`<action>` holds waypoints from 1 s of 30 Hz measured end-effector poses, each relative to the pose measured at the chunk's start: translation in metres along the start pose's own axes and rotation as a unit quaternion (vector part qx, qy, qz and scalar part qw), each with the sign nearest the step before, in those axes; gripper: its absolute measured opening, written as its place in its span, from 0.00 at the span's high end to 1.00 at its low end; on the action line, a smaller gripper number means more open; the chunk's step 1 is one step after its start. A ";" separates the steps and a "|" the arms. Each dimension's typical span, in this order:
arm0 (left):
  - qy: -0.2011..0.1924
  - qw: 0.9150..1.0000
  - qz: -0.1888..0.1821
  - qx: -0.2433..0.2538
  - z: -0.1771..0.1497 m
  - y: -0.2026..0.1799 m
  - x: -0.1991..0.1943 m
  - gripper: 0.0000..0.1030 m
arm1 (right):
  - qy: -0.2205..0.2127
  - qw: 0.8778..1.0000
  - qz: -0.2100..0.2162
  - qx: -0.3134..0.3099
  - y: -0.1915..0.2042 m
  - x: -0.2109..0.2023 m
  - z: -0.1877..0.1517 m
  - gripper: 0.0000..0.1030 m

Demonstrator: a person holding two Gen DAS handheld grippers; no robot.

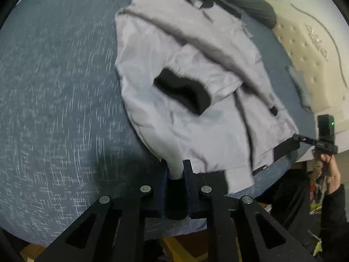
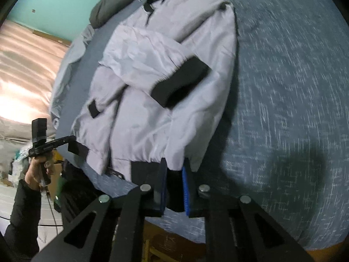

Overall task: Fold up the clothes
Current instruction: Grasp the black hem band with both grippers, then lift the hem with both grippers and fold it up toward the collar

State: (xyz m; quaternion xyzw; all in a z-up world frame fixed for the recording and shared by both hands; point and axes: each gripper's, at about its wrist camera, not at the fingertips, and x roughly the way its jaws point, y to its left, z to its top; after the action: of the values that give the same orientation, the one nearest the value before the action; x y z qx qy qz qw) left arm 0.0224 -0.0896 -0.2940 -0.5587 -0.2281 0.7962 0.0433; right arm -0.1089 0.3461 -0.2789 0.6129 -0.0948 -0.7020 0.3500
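One jacket (image 1: pixel 192 91), pale grey with black cuffs and hem band, lies spread on a blue bed (image 1: pixel 54 87), collar away from the cameras, hem at the bed's near edge. Sleeves: two, both folded across the body; one black cuff (image 2: pixel 178 83) shows whole at the middle, the other cuff (image 2: pixel 93 109) only as a small black tab, the rest tucked under cloth. Collar end is cut off by the top of both views, where a dark bundle (image 1: pixel 246 0) and something white and crumpled lie (too blurred to name). Left claw (image 1: pixel 175 170): fingers drawn close, pinching the grey hem at one corner; the fabric between them hides the contact itself. Right claw (image 2: pixel 174 168): likewise nearly together, pinching the hem at the other corner, a blue pad (image 2: pixel 185 187) showing on one finger. Each claw is also seen small at the edge of the other's view, held by a hand (image 2: pixel 36 174) in a black sleeve. Beyond the bed: one cream quilted panel (image 1: pixel 309 50), partly out of view. Both pictures are motion-smeared, the bed's weave reading as streaks.
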 end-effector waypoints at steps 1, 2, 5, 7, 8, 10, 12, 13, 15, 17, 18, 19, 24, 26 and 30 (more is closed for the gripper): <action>-0.006 1.000 -0.008 0.000 0.004 -0.002 -0.005 0.87 | -0.004 1.000 0.008 -0.001 0.002 -0.003 0.004 0.89; -0.012 1.000 -0.015 -0.002 0.010 -0.004 -0.010 0.87 | -0.008 1.000 0.017 0.000 0.004 -0.004 0.009 0.89; -0.025 0.999 -0.032 -0.009 0.031 -0.004 -0.022 0.87 | -0.022 0.999 0.043 0.007 0.009 -0.009 0.024 0.90; -0.034 0.999 -0.035 -0.008 0.048 -0.008 -0.028 0.87 | -0.029 0.998 0.053 0.008 0.012 -0.015 0.042 0.90; -0.038 0.999 -0.037 -0.007 0.057 -0.010 -0.031 0.87 | -0.032 0.998 0.055 0.009 0.013 -0.016 0.050 0.90; -0.047 0.998 -0.041 -0.006 0.074 -0.014 -0.037 0.87 | -0.038 0.997 0.061 0.009 0.017 -0.020 0.069 0.90; -0.055 0.997 -0.046 -0.001 0.092 -0.019 -0.041 0.87 | -0.044 0.997 0.067 0.005 0.022 -0.025 0.088 0.90; -0.059 0.997 -0.048 0.002 0.103 -0.022 -0.043 0.87 | -0.046 0.997 0.070 0.003 0.025 -0.027 0.099 0.90; -0.069 0.996 -0.054 0.006 0.125 -0.028 -0.046 0.87 | -0.052 0.996 0.075 0.000 0.029 -0.031 0.123 0.90; -0.076 0.996 -0.054 0.005 0.150 -0.029 -0.046 0.87 | -0.058 0.995 0.077 -0.004 0.031 -0.034 0.149 0.90; -0.079 0.995 -0.053 0.004 0.163 -0.029 -0.046 0.87 | -0.062 0.995 0.074 -0.006 0.032 -0.035 0.161 0.90; -0.082 0.995 -0.053 0.003 0.175 -0.029 -0.045 0.87 | -0.065 0.995 0.075 -0.005 0.031 -0.036 0.171 0.90; -0.091 0.994 -0.055 -0.004 0.242 -0.018 -0.042 0.87 | -0.078 0.994 0.073 0.002 0.019 -0.035 0.232 0.90; -0.096 0.994 -0.052 -0.008 0.269 -0.012 -0.041 0.87 | -0.083 0.994 0.069 0.005 0.012 -0.035 0.260 0.90; -0.107 0.993 -0.041 -0.015 0.323 -0.001 -0.038 0.87 | -0.103 0.993 0.062 0.012 -0.003 -0.038 0.314 0.91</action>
State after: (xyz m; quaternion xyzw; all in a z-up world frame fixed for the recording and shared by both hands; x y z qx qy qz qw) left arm -0.2575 -0.2028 -0.1729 -0.4615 -0.2662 0.8452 0.0428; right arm -0.4006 0.2791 -0.1778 0.5341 -0.1768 -0.7372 0.3742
